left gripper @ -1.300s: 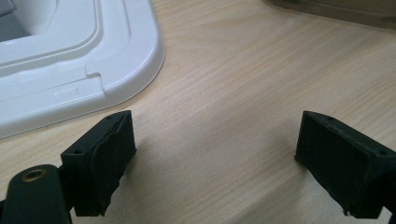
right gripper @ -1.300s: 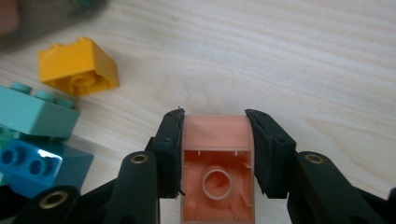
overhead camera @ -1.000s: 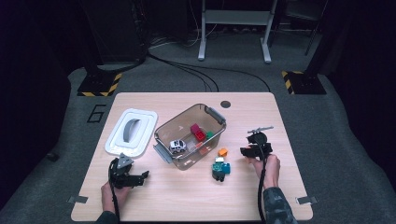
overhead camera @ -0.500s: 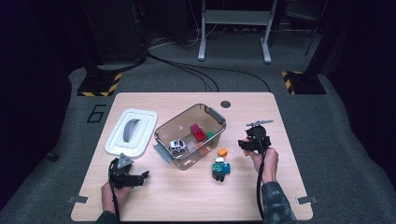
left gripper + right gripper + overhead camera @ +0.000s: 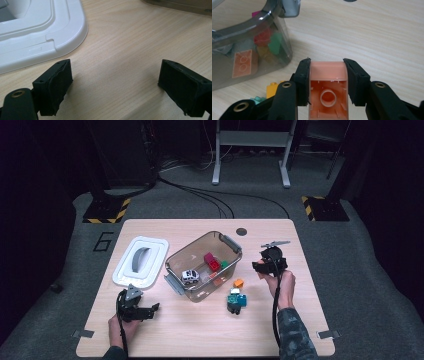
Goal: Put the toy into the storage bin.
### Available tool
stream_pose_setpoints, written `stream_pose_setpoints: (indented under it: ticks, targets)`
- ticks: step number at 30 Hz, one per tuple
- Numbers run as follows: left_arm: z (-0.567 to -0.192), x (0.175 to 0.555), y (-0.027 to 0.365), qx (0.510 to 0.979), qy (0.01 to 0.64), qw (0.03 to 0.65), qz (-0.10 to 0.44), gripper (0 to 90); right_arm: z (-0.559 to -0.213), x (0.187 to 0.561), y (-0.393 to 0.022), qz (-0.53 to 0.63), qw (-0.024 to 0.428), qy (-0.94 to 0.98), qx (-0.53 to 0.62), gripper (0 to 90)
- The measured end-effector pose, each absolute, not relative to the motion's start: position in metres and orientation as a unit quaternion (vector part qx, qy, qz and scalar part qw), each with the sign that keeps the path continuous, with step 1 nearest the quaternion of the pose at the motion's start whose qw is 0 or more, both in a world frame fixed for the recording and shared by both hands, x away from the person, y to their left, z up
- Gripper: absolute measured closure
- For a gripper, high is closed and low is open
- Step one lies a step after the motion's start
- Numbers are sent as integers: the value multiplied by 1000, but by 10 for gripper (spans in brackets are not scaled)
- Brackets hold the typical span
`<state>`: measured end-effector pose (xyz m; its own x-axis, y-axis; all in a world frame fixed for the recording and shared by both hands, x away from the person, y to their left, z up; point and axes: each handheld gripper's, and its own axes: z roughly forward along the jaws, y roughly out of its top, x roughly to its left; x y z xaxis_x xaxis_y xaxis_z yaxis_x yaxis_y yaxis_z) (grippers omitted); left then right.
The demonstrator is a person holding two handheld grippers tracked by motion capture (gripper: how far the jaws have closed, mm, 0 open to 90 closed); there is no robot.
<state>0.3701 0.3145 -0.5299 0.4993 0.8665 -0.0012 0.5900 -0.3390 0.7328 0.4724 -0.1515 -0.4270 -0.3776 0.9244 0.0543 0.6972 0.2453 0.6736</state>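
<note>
Right gripper view shows a peach brick (image 5: 328, 85) clamped between the two black jaws, hollow underside toward the camera, pads pressed on its two sides. The right gripper (image 5: 263, 265) holds it above the table (image 5: 300, 320), just beside the bin's (image 5: 176, 260) right end and not yet over the rim.

Judging by what lies where, the work is putting toys into the bin, and it is partly done. Inside the bin sit a white toy car (image 5: 190, 276), a red brick (image 5: 212, 261) and a green piece (image 5: 224, 264); through the smoky wall, the right gripper view also shows an orange brick (image 5: 242, 63) lying against the plastic. Left outside are an orange block (image 5: 238, 283) and a teal-and-white stack (image 5: 237, 301), both on the table close to the bin's near right corner. So the held brick has to go in, then those two pieces, and probably the lid (image 5: 141, 260), which lies flat on the table left of the bin.

The left gripper (image 5: 150, 310) rests low near the table's front left corner, jaws wide apart with nothing between them but bare wood; its view shows the lid's white corner just ahead.

As for writing, a large "6" (image 5: 103, 241) is marked on the floor left of the table. No brand or label can be read on the bin, lid or toys.
</note>
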Motion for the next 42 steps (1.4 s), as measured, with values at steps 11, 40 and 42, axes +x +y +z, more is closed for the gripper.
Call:
stream_pose_setpoints:
  ticks: [11, 40, 42]
  targets:
    - [-530, 370, 314, 793, 459, 347, 199, 116, -411, 481, -146, 325, 191, 768, 517, 587]
    - [-530, 370, 314, 793, 459, 347, 199, 116, -363, 499, -127, 345, 223, 768, 491, 587]
    - [-530, 370, 315, 793, 459, 347, 199, 117, -360, 501, -125, 347, 227, 769, 486, 587]
